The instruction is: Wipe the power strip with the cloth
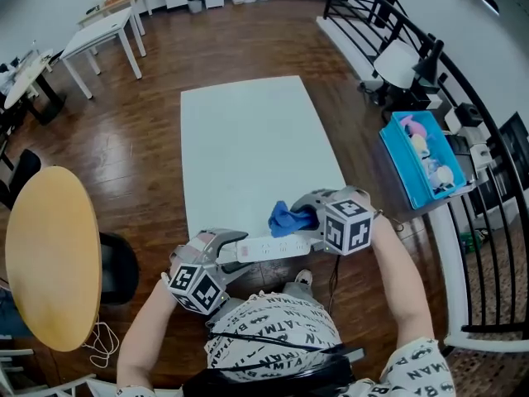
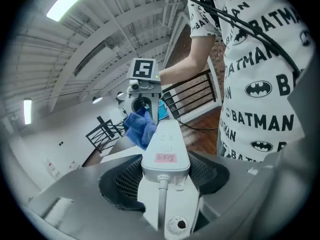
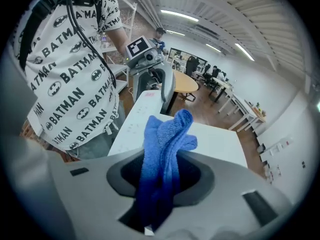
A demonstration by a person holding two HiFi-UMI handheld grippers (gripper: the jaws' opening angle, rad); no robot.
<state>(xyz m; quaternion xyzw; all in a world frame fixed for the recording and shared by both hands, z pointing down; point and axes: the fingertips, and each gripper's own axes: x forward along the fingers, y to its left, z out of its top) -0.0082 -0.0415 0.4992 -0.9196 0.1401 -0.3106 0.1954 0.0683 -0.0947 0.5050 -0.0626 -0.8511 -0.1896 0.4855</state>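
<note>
A white power strip (image 1: pixel 273 246) is held in the air over the near edge of the white table (image 1: pixel 248 139). My left gripper (image 1: pixel 231 246) is shut on its cord end. In the left gripper view the strip (image 2: pixel 165 154) runs straight away from the jaws of that gripper (image 2: pixel 165 176), with a pink label on top. My right gripper (image 1: pixel 310 213) is shut on a bunched blue cloth (image 1: pixel 289 218), which rests against the strip's far end. In the right gripper view the cloth (image 3: pixel 165 154) stands up between the jaws, and the strip (image 3: pixel 142 114) lies beyond it.
A blue bin (image 1: pixel 421 160) of small items sits to the right by a black railing (image 1: pixel 463 139). A round wooden table (image 1: pixel 54 255) stands at the left, with white desks (image 1: pixel 103 35) farther back. The strip's cord (image 1: pixel 335 275) hangs down near the person's legs.
</note>
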